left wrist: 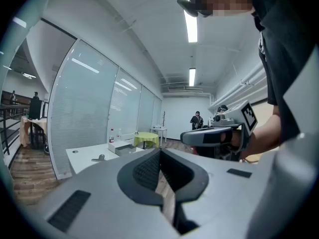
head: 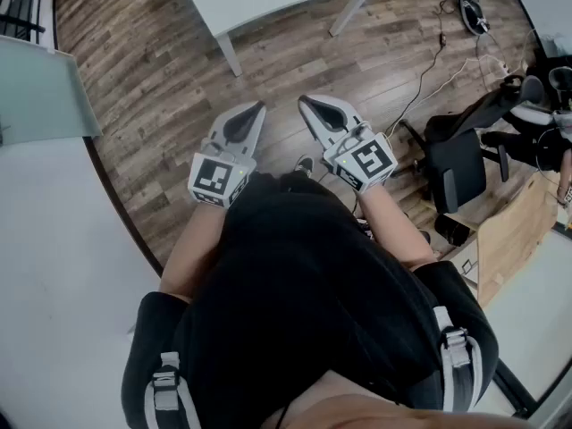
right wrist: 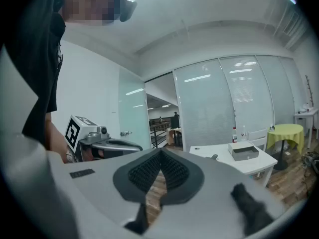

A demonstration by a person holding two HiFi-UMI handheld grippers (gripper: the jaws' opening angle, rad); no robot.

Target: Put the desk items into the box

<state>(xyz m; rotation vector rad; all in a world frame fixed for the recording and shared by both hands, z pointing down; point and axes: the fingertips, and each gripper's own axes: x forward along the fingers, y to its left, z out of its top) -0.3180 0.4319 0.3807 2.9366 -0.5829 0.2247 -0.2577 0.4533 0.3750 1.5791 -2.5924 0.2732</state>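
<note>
Box (right wrist: 243, 151): sits on the surface (right wrist: 219, 159), well apart from both tongs.
Left tongs (left wrist: 160, 152): pressed together, empty.
Right tongs (right wrist: 160, 153): likewise.
Progress: packing apparently not begun.

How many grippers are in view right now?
2. The left gripper is held out over the wood floor, the right gripper beside it, apart; both are shut and empty.

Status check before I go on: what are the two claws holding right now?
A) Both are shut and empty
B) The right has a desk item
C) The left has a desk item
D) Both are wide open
A: the left claw and the right claw each show their jaws closed together with nothing between them, held out over the wooden floor.
</note>
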